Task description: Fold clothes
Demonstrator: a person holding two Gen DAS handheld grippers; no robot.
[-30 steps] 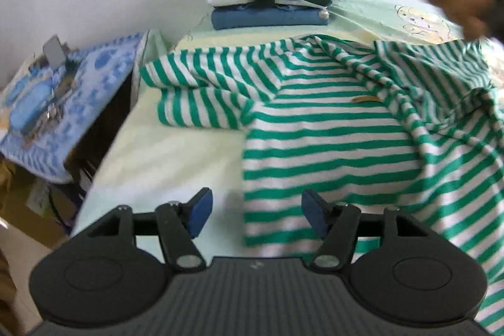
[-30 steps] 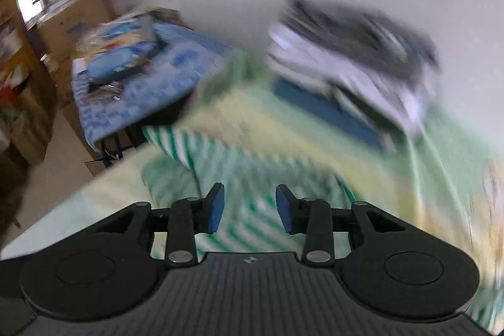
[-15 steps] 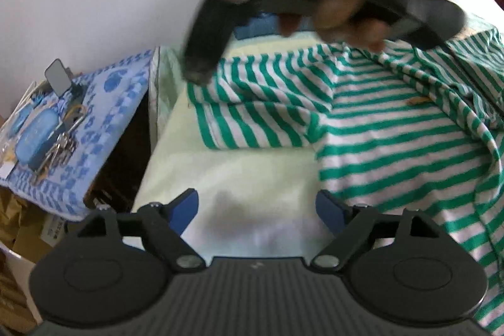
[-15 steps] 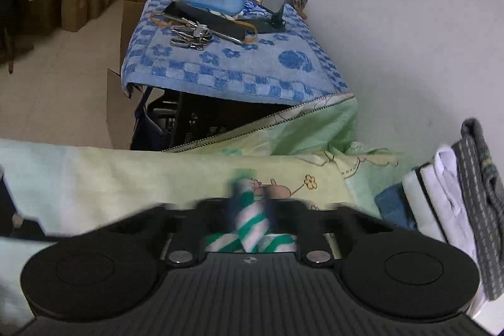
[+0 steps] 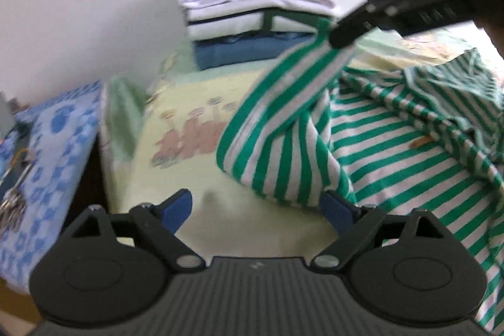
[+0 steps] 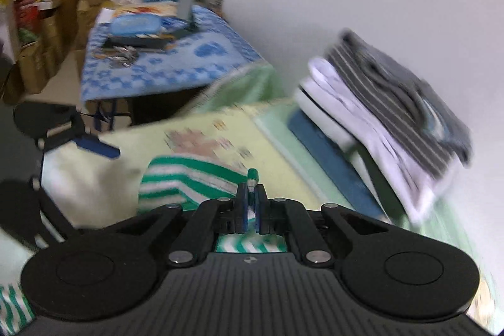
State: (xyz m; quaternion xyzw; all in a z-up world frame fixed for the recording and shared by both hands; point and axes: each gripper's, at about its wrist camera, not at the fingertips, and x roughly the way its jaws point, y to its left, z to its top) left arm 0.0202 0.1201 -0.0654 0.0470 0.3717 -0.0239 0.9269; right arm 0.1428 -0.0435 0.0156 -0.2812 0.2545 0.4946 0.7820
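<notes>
The green-and-white striped shirt [image 5: 393, 153] is spread over the pale printed sheet [image 5: 189, 128] of the bed, and one sleeve [image 5: 283, 115] is lifted clear of it by the right tool [image 6: 250, 207], whose blue pads are pressed together on a thin pinch of the sleeve's edge. The left tool [image 5: 258, 207] is held low over bare sheet beside the hanging sleeve; its jaws have just been opening and stand wide apart with nothing between them. The chief risk is judged to lie in that small bite of cloth: if the sleeve is swung across the body quickly, the edge could be pulled out of the pads and dropped in a heap. Drag on the rest of the shirt is also likely, so that the wrinkled body could be shifted or bunched further unless it is pinned by the left tool. The stack of folded clothes [image 5: 252, 11] stands near the raised sleeve against the wall and could be brushed and toppled by a wide sweep.
</notes>
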